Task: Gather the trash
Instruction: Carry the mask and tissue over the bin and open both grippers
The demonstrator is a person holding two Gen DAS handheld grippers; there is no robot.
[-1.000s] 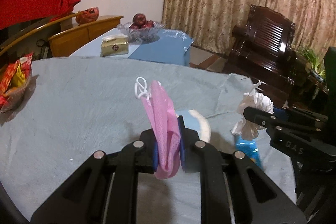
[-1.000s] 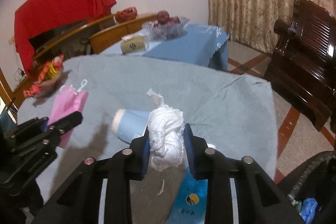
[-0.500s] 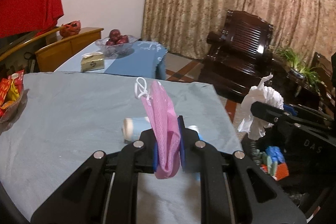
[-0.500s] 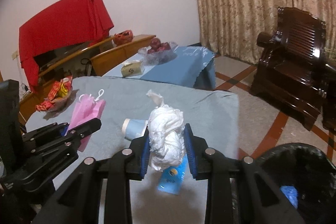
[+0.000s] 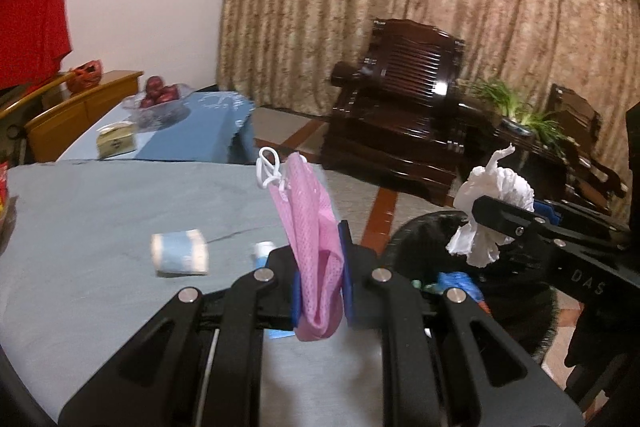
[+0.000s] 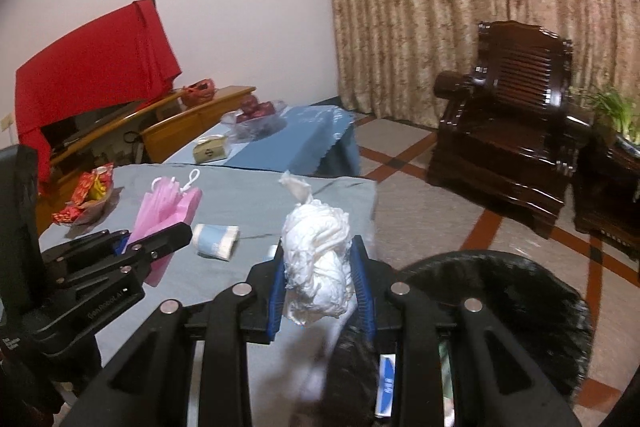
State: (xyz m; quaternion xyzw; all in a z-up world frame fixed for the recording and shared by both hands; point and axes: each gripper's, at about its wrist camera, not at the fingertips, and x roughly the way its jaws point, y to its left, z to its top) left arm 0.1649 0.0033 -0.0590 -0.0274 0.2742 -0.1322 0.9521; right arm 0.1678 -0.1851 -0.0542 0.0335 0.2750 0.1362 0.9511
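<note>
1. Left wrist view:
   - Left tongs (image 5: pixel 320 279) pinch the pink mask (image 5: pixel 316 247) low on its folded body. It stands up between the blue pads, ear loops (image 5: pixel 269 169) free at the top.
   - Judged very light, limp and non-fragile. The mesh cloth gives the pads good friction. Grip on the folded bulk looks right; the loops would stretch and swing.
   - Right tongs (image 5: pixel 486 217) sit to the right, over the near rim of the black bin (image 5: pixel 416 239), clamped on a tissue wad (image 5: pixel 494 205).
   - Still lying on the bench (image 5: pixel 100 219): a blue cup (image 5: pixel 180 258) on its side and a small tube (image 5: pixel 264 253) by the bench edge, partly hidden by the tongs.
   - The bench edge runs just beyond the left pads. The bin is beside and below it, mouth open, some trash already inside.

2. Right wrist view:
   - Right tongs (image 6: pixel 322 285) squeeze the wad (image 6: pixel 318 263) around its middle, with a twisted tail sticking up.
   - The wad is judged featherweight, crushable and likely to tear if snagged. It may cling to the ribbed pads when let go.
   - The bin (image 6: pixel 520 291) lies directly ahead and below, with a wide mouth and open floor around it. Chair (image 6: pixel 512 123) is well apart.
   - Left tongs (image 6: pixel 156 247) with the mask (image 6: pixel 168 211) are still over the bench (image 6: pixel 248 195), left of the bin. Both loads are aimed at one mouth, so the risk is the tongs bumping each other.
   - Snack bowl (image 6: pixel 86 199) sits at the far left, clear of the path.
</note>
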